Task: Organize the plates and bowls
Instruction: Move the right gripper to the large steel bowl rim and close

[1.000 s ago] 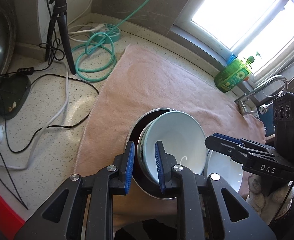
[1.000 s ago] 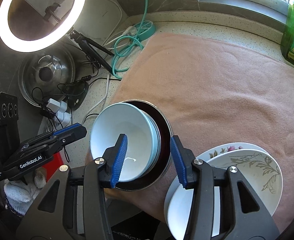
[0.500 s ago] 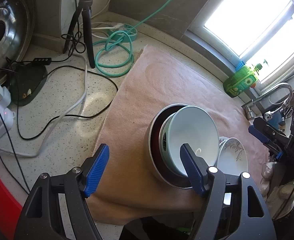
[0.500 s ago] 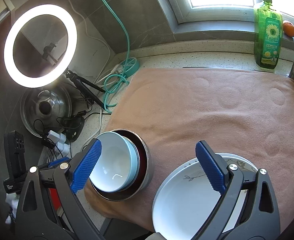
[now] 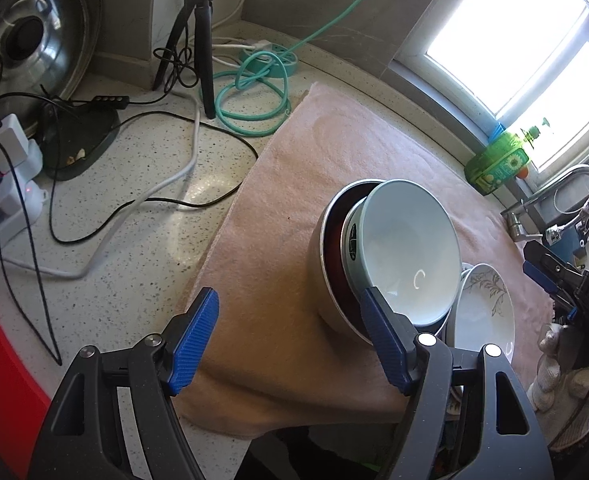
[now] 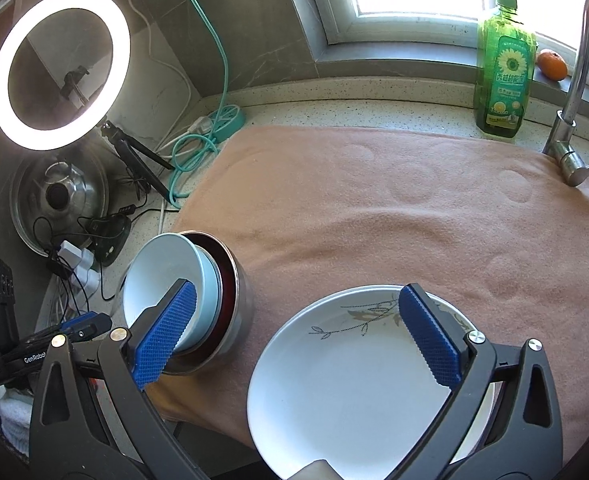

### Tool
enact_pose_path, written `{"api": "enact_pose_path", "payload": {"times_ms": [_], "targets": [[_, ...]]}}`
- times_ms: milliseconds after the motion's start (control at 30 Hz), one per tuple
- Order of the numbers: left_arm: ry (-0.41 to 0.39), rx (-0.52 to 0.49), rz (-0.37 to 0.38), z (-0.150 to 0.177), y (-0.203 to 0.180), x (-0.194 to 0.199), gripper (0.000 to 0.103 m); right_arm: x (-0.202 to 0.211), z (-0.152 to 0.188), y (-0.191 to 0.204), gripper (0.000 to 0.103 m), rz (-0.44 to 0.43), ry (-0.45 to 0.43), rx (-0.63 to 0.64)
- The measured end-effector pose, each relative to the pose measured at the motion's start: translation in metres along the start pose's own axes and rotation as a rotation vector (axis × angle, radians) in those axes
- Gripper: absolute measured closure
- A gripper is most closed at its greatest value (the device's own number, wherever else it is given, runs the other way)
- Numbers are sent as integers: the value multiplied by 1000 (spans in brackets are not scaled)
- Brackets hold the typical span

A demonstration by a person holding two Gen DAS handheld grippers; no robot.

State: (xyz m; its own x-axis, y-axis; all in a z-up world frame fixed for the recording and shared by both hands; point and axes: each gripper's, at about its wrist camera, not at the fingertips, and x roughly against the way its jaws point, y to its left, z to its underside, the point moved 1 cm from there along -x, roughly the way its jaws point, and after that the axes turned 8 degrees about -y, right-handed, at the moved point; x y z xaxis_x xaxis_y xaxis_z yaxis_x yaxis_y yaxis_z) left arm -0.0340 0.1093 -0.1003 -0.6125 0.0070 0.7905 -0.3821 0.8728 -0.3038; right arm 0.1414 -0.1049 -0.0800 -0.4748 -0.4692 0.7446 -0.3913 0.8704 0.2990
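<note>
A light blue bowl (image 5: 406,252) sits tilted inside a steel bowl (image 5: 318,248) with a dark red inside, on the pink towel (image 5: 314,152). My left gripper (image 5: 290,340) is open just in front of them; its right finger (image 5: 382,344) is near the steel bowl's rim and nothing is held. A stack of white leaf-patterned plates (image 6: 354,380) lies to the right of the bowls. Above the top plate my right gripper (image 6: 298,338) hangs, its jaws opening wide and pressing on nothing. The blue bowl (image 6: 158,276) and steel bowl (image 6: 242,292) show at its left finger.
A green dish soap bottle (image 6: 502,72), an orange (image 6: 552,64) and a faucet (image 6: 570,136) stand at the back right. On the left counter are a ring light (image 6: 60,68) on a tripod, a pot lid (image 5: 26,40), a teal cord (image 5: 250,92) and several cables.
Both grippers have opened and let go of the bowls' rims. The left has drawn back to the left; the right has shifted right, over the plates.
</note>
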Motion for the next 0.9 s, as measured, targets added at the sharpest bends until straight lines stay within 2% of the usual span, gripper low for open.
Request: {"api": "enact_pose_path", "payload": {"times_ms": [233, 433, 533, 667, 800, 900], "targets": [[0, 4, -21, 1, 2, -5, 30, -8, 8, 9, 2, 9, 30, 49], [6, -4, -8, 1, -1, -10, 30, -24, 8, 15, 20, -13, 84, 55], [0, 0, -2, 0, -2, -12, 34, -34, 9, 17, 37, -46, 128, 45], [13, -1, 24, -1, -3, -16, 50, -46, 12, 20, 53, -76, 175, 31], [21, 10, 47, -3, -1, -19, 61, -56, 12, 22, 59, -104, 204, -1], [25, 14, 55, -5, -1, -21, 62, -61, 11, 24, 63, -114, 214, -7]]}}
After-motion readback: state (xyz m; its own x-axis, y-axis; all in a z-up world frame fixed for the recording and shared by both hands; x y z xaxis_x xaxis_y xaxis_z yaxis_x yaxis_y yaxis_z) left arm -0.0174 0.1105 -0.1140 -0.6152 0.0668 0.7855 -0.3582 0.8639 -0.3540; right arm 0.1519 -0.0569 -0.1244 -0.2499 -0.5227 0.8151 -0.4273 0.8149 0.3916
